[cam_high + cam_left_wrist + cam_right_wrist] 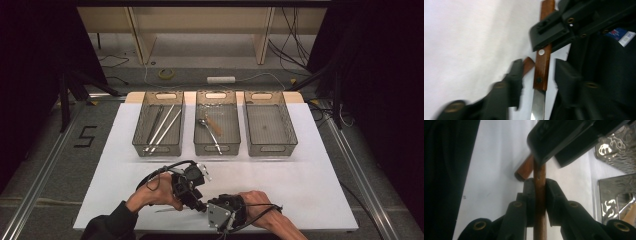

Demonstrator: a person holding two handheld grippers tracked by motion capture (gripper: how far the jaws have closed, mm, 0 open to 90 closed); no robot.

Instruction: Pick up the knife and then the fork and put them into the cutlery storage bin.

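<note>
Two hand-held grippers are meeting over one wooden-handled knife near the bench's near edge.

High view: the left gripper (196, 200) and right gripper (214, 208) are crowding together near the near edge of the white bench (320, 200), the knife (167, 210) blade poking out leftward; three wire baskets (159, 125) are sitting along the far edge. Left gripper view: the left gripper (537, 75) jaws are standing apart beside the knife (542, 67) handle, not pressing it, while the other gripper's jaw is clamping the handle higher up. Right gripper view: the right gripper (539, 195) pads are pressing the knife (540, 202) handle from both sides, gripping it firmly.
</note>
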